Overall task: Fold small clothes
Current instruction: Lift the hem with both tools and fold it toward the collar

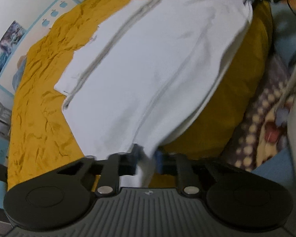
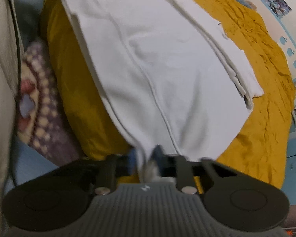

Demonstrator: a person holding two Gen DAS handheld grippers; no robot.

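At the bottom centre of the left wrist view, the left gripper (image 1: 147,163) is clamped on a pinch of the white garment (image 1: 148,63). From there the cloth spreads up across the frame over a wrinkled mustard-yellow bedcover (image 1: 39,118). The garment's left edge lies well inside the cover, with bare yellow room to the left. Its right edge nears the cover's rounded drop, beside a dotted blanket (image 1: 266,122).

In the right wrist view, the right gripper (image 2: 148,159) is pinched tight on another corner at bottom centre. Open yellow cover lies to the right.
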